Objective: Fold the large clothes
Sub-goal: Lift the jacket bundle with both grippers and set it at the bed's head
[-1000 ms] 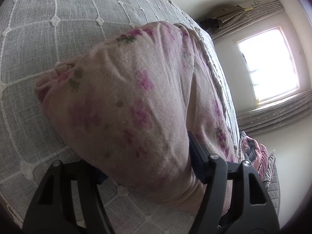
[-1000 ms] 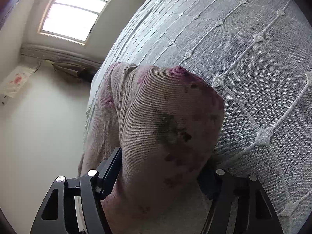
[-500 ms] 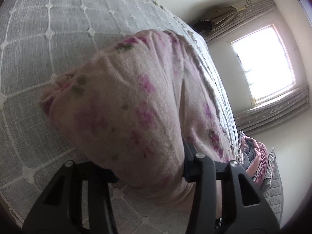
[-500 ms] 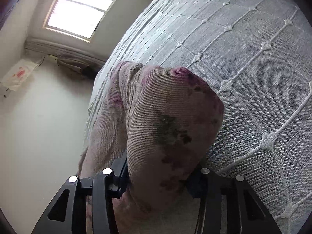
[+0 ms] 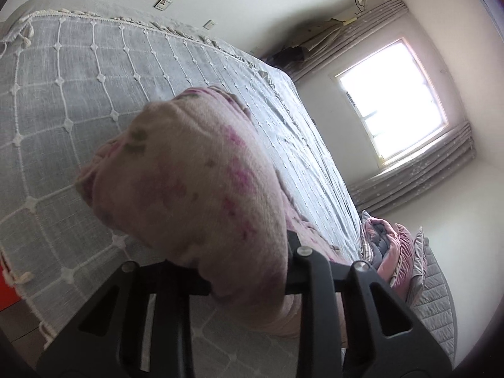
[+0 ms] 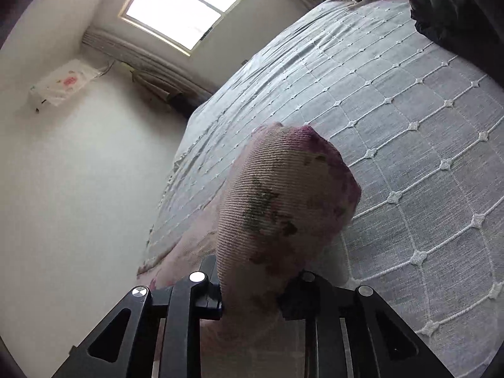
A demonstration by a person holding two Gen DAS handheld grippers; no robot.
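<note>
A pale pink garment with purple flowers (image 5: pixel 195 182) bulges up off the grey quilted bedspread (image 5: pixel 78 94). My left gripper (image 5: pixel 245 283) has a bunch of this cloth between its black fingers, and its jaws are closing onto it. In the right wrist view the same floral garment (image 6: pixel 283 201) rises in a lump. My right gripper (image 6: pixel 252 296) pinches its lower part, jaws also closing, pads pressing the cloth. The rest of the garment trails down to the bed on the left of that view.
The bedspread (image 6: pixel 409 126) has a white stitched grid and a tasselled edge. A heap of pink and grey bedding (image 5: pixel 390 249) lies at the far end near the window (image 5: pixel 393 100). A dark jacket (image 6: pixel 456 9) sits on the bed at upper right.
Both grippers' jaws have narrowed onto the floral cloth and both have risen, lifting the bunched cloth off the bed. More of the room and bedspread shows in each view.
</note>
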